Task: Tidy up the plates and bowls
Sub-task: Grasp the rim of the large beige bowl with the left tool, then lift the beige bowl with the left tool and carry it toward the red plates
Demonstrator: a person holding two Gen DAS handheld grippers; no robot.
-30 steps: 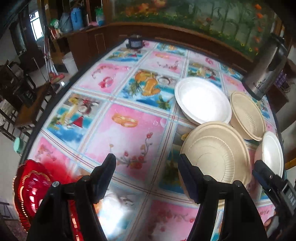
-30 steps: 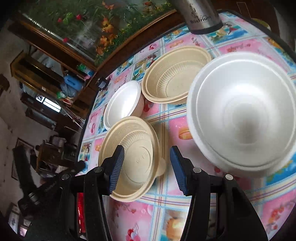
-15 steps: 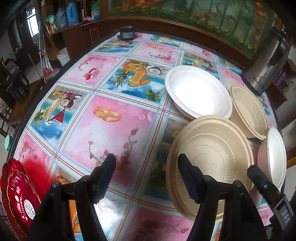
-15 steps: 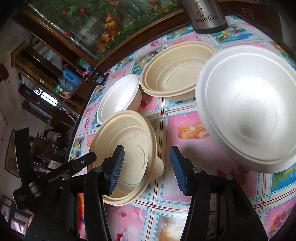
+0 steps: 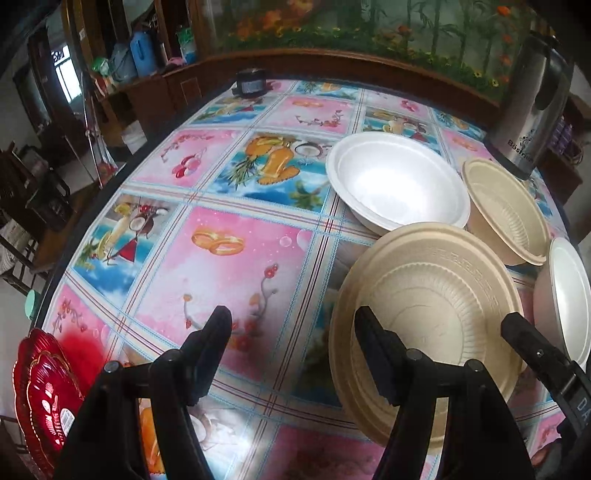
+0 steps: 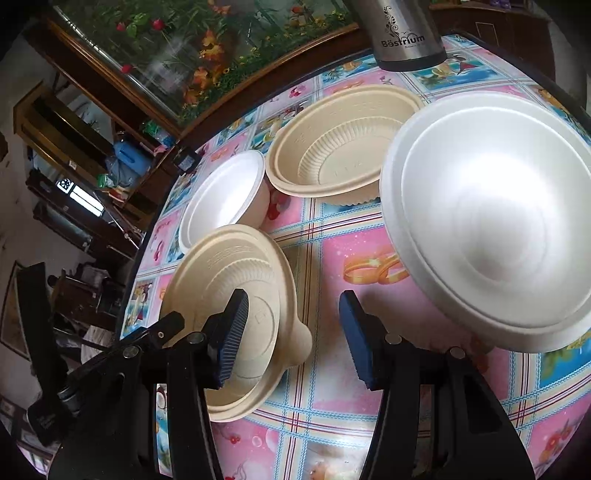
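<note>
Left gripper (image 5: 293, 334) lowered; beige plate (image 5: 424, 314) flat, upright.

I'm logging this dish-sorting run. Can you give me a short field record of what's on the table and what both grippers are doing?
surface: round table with patterned cloth
beige dishes: plate, ribbed bowl
white foam dishes: two, and
other: steel flask, red plates
left gripper: open, empty
right gripper: open, straddling the beige plate's rim
</note>
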